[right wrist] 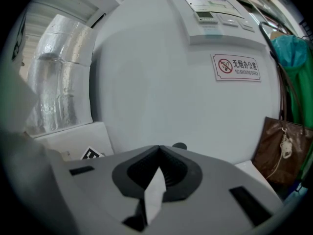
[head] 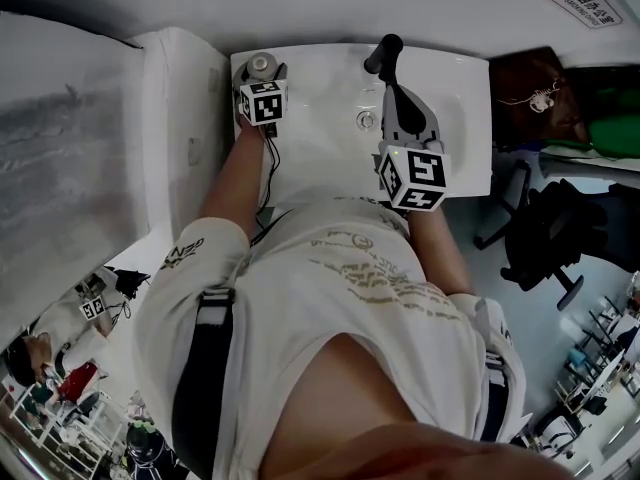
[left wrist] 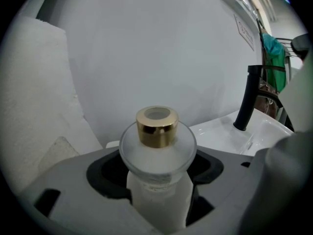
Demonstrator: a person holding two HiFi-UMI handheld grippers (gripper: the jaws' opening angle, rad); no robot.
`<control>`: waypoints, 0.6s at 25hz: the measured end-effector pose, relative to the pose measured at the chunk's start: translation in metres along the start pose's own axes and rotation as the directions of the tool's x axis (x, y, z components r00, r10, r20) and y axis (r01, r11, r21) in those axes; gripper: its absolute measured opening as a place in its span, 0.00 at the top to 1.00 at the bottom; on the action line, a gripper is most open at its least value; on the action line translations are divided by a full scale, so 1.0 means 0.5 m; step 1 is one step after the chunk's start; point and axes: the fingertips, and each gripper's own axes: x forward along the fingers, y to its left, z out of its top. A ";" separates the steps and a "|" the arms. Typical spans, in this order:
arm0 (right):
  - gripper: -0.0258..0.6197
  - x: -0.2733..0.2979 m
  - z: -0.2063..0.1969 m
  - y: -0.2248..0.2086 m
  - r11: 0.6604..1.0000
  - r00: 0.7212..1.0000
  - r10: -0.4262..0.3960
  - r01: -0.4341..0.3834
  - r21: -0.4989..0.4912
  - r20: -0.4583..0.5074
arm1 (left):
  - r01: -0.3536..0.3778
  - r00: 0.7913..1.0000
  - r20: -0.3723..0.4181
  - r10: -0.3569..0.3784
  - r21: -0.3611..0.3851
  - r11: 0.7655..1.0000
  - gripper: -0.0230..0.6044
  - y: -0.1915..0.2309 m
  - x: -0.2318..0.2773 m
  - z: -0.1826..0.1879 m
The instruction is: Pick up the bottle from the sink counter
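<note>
Frosted bottle [left wrist: 157, 180] stands far left on the counter [head: 472, 118] between the left tool's [left wrist: 159, 212] spread jaws, ungripped; right tool [right wrist: 151, 199] is closed.

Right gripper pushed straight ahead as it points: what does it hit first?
Probably the black faucet, whose top shows just past the right gripper's shut tips. Depth is unclear. Behind it stands the white wall.
</note>
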 end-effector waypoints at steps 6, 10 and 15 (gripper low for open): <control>0.92 -0.007 -0.001 -0.005 1.000 1.000 -0.003 0.003 0.006 0.001 | 0.007 1.000 -0.021 -0.008 -0.048 0.999 0.41 0.007 -0.007 -0.013; 0.92 -0.008 -0.001 -0.004 1.000 1.000 -0.002 0.002 0.017 0.008 | 0.004 0.999 -0.033 -0.006 -0.074 0.997 0.41 0.009 -0.017 -0.016; 0.92 -0.007 -0.001 0.009 1.000 1.000 0.009 -0.009 0.016 0.015 | -0.006 1.000 -0.009 0.006 -0.049 0.999 0.41 0.010 -0.045 0.008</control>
